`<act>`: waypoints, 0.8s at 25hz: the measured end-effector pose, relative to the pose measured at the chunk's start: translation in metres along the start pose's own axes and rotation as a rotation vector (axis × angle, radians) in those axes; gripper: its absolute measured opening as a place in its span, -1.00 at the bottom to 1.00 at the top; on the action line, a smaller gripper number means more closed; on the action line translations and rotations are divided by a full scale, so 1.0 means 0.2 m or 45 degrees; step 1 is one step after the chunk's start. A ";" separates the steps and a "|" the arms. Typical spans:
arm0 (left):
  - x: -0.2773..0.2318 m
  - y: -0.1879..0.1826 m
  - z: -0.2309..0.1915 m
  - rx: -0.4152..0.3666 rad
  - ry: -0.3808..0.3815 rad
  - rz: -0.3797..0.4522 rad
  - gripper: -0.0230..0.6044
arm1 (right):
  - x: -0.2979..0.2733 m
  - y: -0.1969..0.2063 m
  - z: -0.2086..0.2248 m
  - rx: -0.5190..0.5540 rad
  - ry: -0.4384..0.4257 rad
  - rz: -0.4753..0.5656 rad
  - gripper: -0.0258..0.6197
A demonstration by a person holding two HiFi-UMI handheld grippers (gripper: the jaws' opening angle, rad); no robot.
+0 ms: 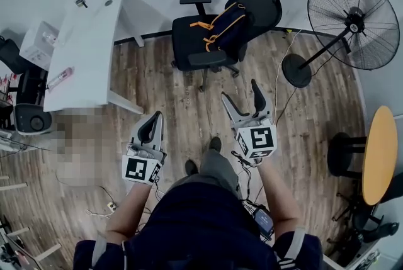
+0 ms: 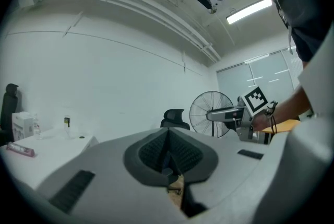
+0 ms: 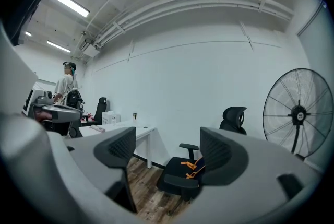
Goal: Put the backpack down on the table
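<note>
Right claw (image 3: 169,152) spread, bystander (image 3: 65,82) only in its view

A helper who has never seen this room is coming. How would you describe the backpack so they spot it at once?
Find the black office chair that stands between the white table and the big floor fan. The backpack rests on its seat, against the backrest. It is dark with orange straps, the only bright colour on that chair.
</note>
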State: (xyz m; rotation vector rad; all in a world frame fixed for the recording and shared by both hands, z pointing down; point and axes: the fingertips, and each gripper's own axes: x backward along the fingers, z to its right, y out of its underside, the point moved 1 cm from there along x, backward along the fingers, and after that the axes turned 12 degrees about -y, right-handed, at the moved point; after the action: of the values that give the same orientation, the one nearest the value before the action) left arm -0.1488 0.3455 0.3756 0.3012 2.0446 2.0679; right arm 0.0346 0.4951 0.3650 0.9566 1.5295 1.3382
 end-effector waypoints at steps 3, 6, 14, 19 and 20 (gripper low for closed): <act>-0.14 0.01 -0.02 -0.004 0.000 0.000 -0.92 | -0.12 0.01 0.11 -0.002 -0.010 -0.002 0.29; -0.32 0.00 -0.04 -0.010 -0.010 0.008 -0.92 | -0.28 0.03 0.25 -0.017 -0.029 0.003 0.29; -0.87 -0.05 -0.14 -0.016 -0.087 0.011 -0.92 | -0.79 0.10 0.73 -0.067 -0.094 -0.030 0.28; -1.15 -0.06 -0.22 -0.009 -0.097 -0.001 -0.92 | -1.10 0.17 0.96 -0.088 -0.093 -0.082 0.27; -1.20 -0.05 -0.24 -0.014 -0.092 -0.007 -0.92 | -1.16 0.20 1.00 -0.094 -0.086 -0.098 0.26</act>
State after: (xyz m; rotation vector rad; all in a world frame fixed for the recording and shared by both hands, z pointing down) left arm 0.0659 0.2282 0.3668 0.3622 1.9892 2.0339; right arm 0.3004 0.3482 0.4234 0.8796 1.4417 1.2863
